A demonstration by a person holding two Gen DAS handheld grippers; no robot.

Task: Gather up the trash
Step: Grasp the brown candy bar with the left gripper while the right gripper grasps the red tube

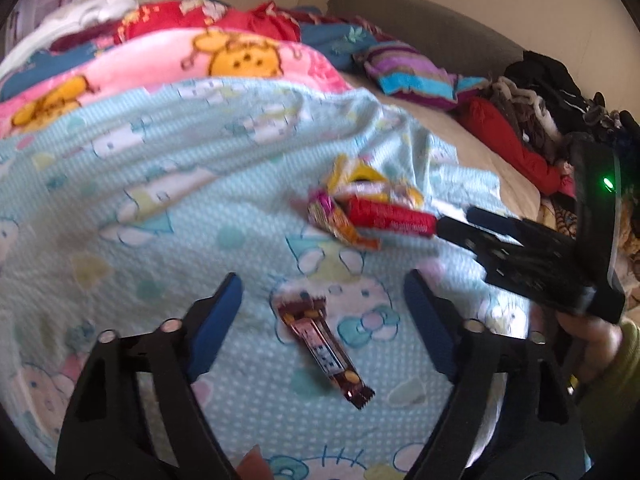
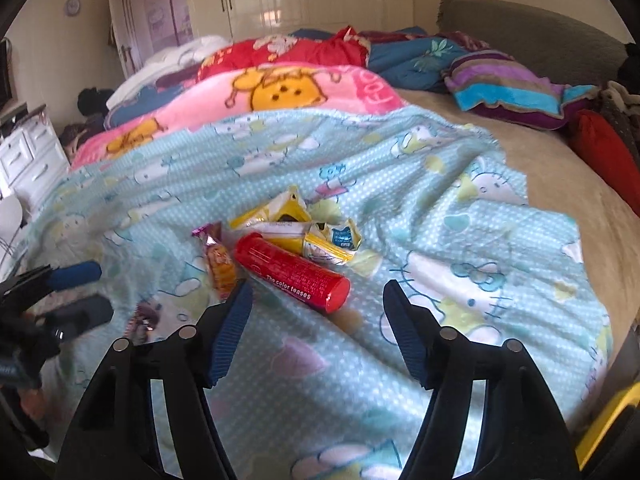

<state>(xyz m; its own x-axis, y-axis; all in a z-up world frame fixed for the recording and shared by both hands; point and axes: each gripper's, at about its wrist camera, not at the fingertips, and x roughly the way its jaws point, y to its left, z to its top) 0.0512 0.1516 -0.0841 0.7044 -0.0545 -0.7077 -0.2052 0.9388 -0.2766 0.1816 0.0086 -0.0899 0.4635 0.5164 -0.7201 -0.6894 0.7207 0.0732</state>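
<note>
Trash lies on a light blue cartoon blanket (image 1: 160, 184). A brown snack-bar wrapper (image 1: 320, 344) lies flat between the open fingers of my left gripper (image 1: 324, 292), just ahead of it. Farther on sit a red tube (image 1: 390, 216), an orange-pink wrapper (image 1: 340, 224) and crumpled yellow wrappers (image 1: 360, 180). My right gripper (image 2: 316, 300) is open and empty, its fingers just short of the red tube (image 2: 292, 272); the orange-pink wrapper (image 2: 219, 264) and yellow wrappers (image 2: 304, 228) lie beside the tube. The right gripper also shows in the left wrist view (image 1: 460, 224), the left one in the right wrist view (image 2: 84, 288).
Folded blankets, pink (image 2: 260, 96) and red (image 2: 288, 50), pile up behind the trash. A striped pillow (image 2: 516, 88) and a grey headboard (image 2: 532, 32) stand at the right. Dark clothes (image 1: 540, 96) heap at the bed's right edge. A white dresser (image 2: 28, 156) is at the left.
</note>
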